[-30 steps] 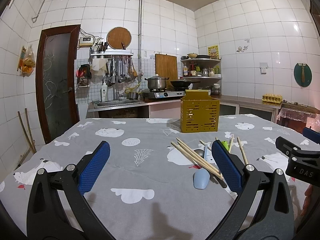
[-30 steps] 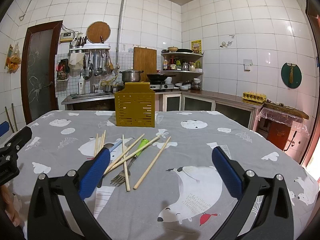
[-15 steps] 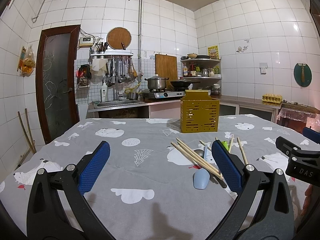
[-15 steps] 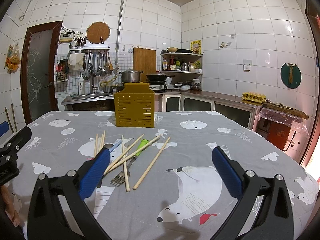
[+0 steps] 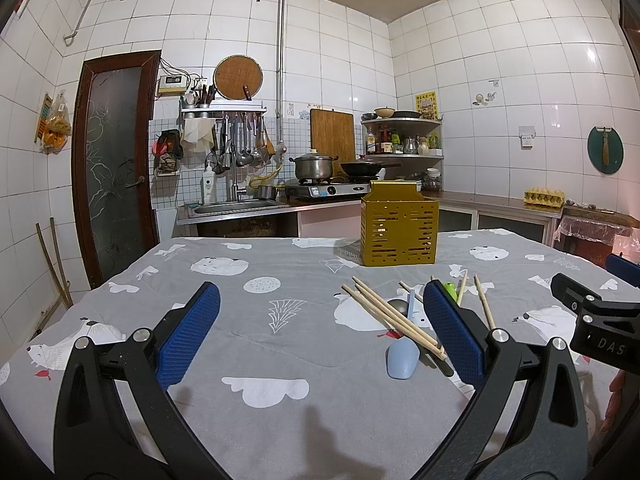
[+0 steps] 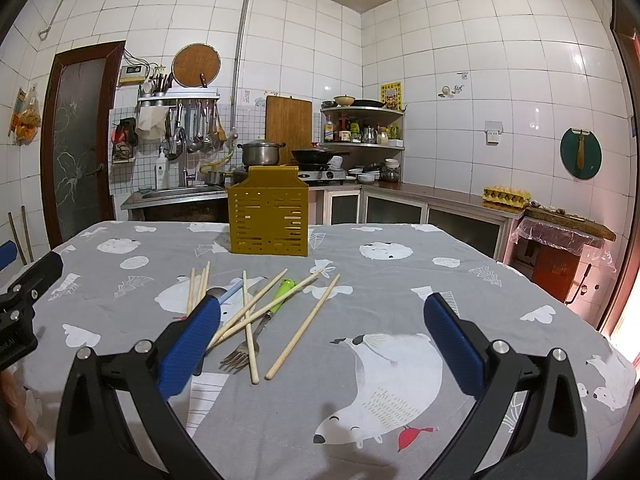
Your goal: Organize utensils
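Note:
A yellow slotted utensil holder [image 5: 398, 230] [image 6: 268, 213] stands upright at the table's far side. In front of it lie several wooden chopsticks [image 6: 304, 324] [image 5: 390, 316], a fork with a green handle [image 6: 256, 330] and a pale blue spoon [image 5: 403, 354] in a loose pile. My left gripper [image 5: 318, 334] is open and empty, just left of the pile. My right gripper [image 6: 320, 338] is open and empty, with its left finger [image 6: 188, 344] beside the pile.
The table [image 6: 400, 280] wears a grey cloth with white animal prints. Behind it are a sink counter [image 5: 236, 208], a stove with pots [image 5: 320, 176] and a corner shelf. A door [image 5: 114, 160] is at the left.
The right wrist view has shifted very slightly; the holder sits a touch further left in it. Otherwise nothing has visibly moved.

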The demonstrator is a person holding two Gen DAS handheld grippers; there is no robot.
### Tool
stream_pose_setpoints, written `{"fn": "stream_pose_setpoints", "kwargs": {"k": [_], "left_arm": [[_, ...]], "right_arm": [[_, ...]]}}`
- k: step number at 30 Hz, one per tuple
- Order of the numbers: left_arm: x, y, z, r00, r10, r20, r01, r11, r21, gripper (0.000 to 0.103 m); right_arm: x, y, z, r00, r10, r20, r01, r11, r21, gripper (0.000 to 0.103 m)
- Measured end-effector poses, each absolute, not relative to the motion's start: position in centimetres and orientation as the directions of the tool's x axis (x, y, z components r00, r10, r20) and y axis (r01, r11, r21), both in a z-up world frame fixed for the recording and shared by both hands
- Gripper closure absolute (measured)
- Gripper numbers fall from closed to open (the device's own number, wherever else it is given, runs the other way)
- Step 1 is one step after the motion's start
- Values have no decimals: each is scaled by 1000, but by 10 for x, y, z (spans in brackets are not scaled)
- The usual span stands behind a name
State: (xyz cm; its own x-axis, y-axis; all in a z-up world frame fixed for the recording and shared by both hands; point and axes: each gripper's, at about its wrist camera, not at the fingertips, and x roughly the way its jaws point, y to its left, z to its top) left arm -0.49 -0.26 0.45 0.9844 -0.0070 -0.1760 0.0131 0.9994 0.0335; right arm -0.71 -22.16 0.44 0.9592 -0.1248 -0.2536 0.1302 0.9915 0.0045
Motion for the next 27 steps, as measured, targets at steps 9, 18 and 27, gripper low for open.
{"fn": "stream_pose_setpoints", "kwargs": {"k": [9, 18, 27], "left_arm": [[-5, -3, 5, 984, -7, -177, 13, 999, 34, 5], [-5, -2, 4, 984, -7, -176, 13, 999, 34, 5], [-5, -2, 4, 985, -7, -175, 13, 999, 35, 5]], "right_arm": [[-7, -221, 4, 959, -125, -253, 130, 992, 4, 4], [-8, -221, 4, 959, -125, -253, 130, 992, 2, 4], [-9, -222, 5, 960, -127, -251, 132, 991, 6, 4]]}}
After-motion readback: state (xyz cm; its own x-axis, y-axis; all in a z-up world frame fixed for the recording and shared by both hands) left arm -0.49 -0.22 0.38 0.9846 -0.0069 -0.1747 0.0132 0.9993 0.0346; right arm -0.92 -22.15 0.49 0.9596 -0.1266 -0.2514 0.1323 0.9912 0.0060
